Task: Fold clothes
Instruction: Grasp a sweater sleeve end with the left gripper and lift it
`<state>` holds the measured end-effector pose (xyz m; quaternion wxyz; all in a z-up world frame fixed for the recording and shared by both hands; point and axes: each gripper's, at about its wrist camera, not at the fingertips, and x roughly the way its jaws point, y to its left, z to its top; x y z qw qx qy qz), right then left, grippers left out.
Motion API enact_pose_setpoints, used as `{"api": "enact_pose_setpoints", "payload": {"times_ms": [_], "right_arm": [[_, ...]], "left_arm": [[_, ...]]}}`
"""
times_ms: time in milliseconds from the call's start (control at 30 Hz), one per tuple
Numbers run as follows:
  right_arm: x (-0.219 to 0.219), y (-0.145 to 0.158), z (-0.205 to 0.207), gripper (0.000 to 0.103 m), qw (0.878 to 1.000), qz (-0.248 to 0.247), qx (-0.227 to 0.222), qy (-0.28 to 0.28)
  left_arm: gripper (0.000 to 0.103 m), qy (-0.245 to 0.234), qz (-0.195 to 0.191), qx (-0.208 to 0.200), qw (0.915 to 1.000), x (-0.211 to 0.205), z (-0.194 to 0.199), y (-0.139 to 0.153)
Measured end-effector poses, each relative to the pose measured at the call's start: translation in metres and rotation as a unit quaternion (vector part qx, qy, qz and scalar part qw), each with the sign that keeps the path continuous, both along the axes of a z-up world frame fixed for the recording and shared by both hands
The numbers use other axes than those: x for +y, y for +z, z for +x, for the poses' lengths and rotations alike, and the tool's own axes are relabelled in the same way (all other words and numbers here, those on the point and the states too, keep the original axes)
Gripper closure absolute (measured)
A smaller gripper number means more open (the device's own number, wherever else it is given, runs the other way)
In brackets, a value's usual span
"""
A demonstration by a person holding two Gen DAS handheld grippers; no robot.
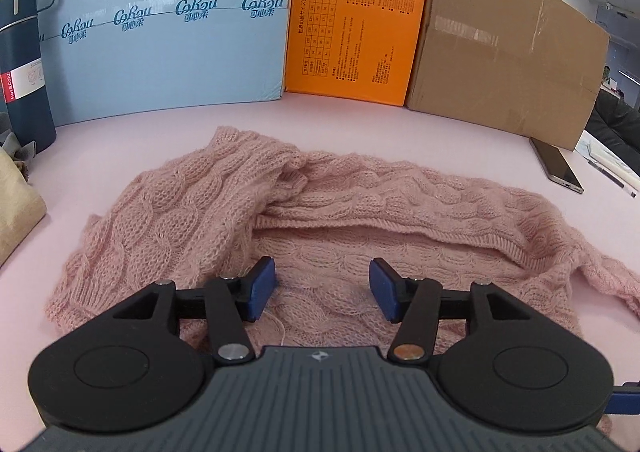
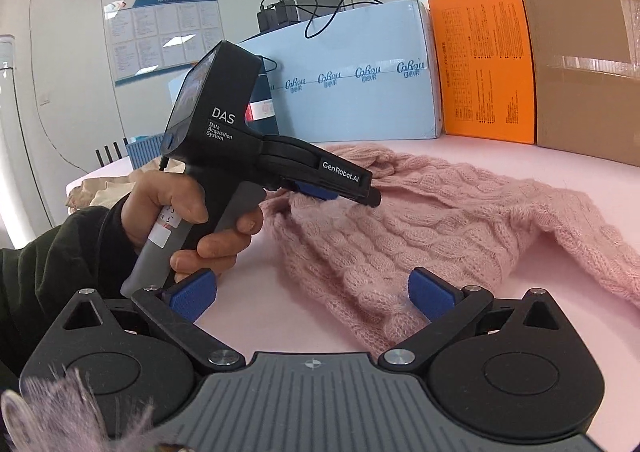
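A pink cable-knit sweater (image 1: 360, 187) lies rumpled on the pink table (image 1: 140, 131), one part folded over toward the left and the ribbed hem facing me. My left gripper (image 1: 322, 288) hovers low over the near part of the knit, its blue pads (image 1: 262, 288) apart with only cloth lying beneath them. In the right wrist view a person's hand (image 2: 192, 211) holds the left gripper (image 2: 340, 193) at the sweater's (image 2: 420, 228) left edge. My right gripper (image 2: 312, 298) is open just in front of the sweater's near corner, nothing between its pads (image 2: 192, 298).
A light blue box (image 1: 160, 39), an orange box (image 1: 352, 19) and a brown cardboard box (image 1: 504, 63) wall off the back. A dark flask (image 1: 24, 67) and beige cloth (image 1: 16, 203) sit at the left; a phone (image 1: 558, 167) lies at the right.
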<state>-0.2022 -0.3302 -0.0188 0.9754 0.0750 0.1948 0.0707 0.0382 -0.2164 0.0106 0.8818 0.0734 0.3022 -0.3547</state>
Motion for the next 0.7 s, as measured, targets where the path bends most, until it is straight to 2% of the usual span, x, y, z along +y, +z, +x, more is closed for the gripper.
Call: {"api": "enact_pose_setpoints", "payload": {"times_ms": [67,167,233,267,300,333,367,400,433,467,500,567,600,633,667,700], "right_arm": [[-0.002,-0.005,0.005,0.0,0.999,0.007,0.032,-0.005],[-0.001,-0.004,-0.006,0.0,1.0,-0.006,0.011,-0.005],[-0.003,-0.001,-0.022,0.0,1.0,-0.017,-0.013,-0.015],[-0.005,-0.001,-0.031,0.0,0.999,-0.02,-0.022,-0.028],[-0.009,-0.001,-0.04,0.0,0.998,-0.022,-0.029,-0.045],[-0.014,-0.001,-0.05,0.0,0.997,-0.02,-0.037,-0.063],[-0.021,-0.002,-0.061,0.0,0.995,-0.014,-0.046,-0.086],[-0.028,-0.004,-0.072,0.0,0.992,-0.005,-0.056,-0.109],[-0.035,-0.006,-0.083,0.0,0.989,0.008,-0.067,-0.135],[-0.042,-0.008,-0.094,0.0,0.984,0.022,-0.077,-0.16],[-0.048,-0.01,-0.105,0.0,0.979,0.035,-0.087,-0.183],[-0.057,-0.017,-0.127,0.0,0.968,0.058,-0.104,-0.222],[-0.061,-0.02,-0.138,0.0,0.963,0.067,-0.11,-0.237],[-0.064,-0.024,-0.148,0.0,0.959,0.073,-0.113,-0.249],[-0.067,-0.027,-0.157,0.0,0.956,0.077,-0.113,-0.26],[-0.068,-0.031,-0.166,0.0,0.953,0.08,-0.112,-0.271]], "left_arm": [[0.048,-0.001,-0.001,-0.001,1.0,0.0,-0.001,0.003],[0.043,0.0,-0.012,-0.02,0.9997,0.006,-0.008,0.015],[0.038,-0.012,-0.021,-0.046,0.9986,0.008,-0.017,0.028],[0.036,-0.027,-0.022,-0.067,0.9971,0.007,-0.025,0.035],[0.03,-0.049,-0.019,-0.095,0.9941,0.003,-0.035,0.042],[0.023,-0.08,-0.01,-0.129,0.9884,-0.004,-0.049,0.046],[0.021,-0.111,0.0,-0.164,0.9802,-0.012,-0.062,0.05],[0.021,-0.147,0.015,-0.21,0.9665,-0.022,-0.081,0.049],[0.021,-0.182,0.029,-0.256,0.9491,-0.033,-0.1,0.048],[0.021,-0.218,0.044,-0.306,0.9258,-0.044,-0.12,0.043],[0.021,-0.255,0.061,-0.353,0.8981,-0.054,-0.14,0.036],[0.021,-0.333,0.093,-0.42,0.8395,-0.071,-0.174,0.02],[0.021,-0.364,0.099,-0.437,0.8164,-0.079,-0.186,0.014],[0.021,-0.387,0.102,-0.442,0.8029,-0.086,-0.195,0.011],[0.021,-0.406,0.104,-0.439,0.7946,-0.096,-0.202,0.009],[0.021,-0.417,0.106,-0.435,0.7909,-0.106,-0.207,0.009]]}}
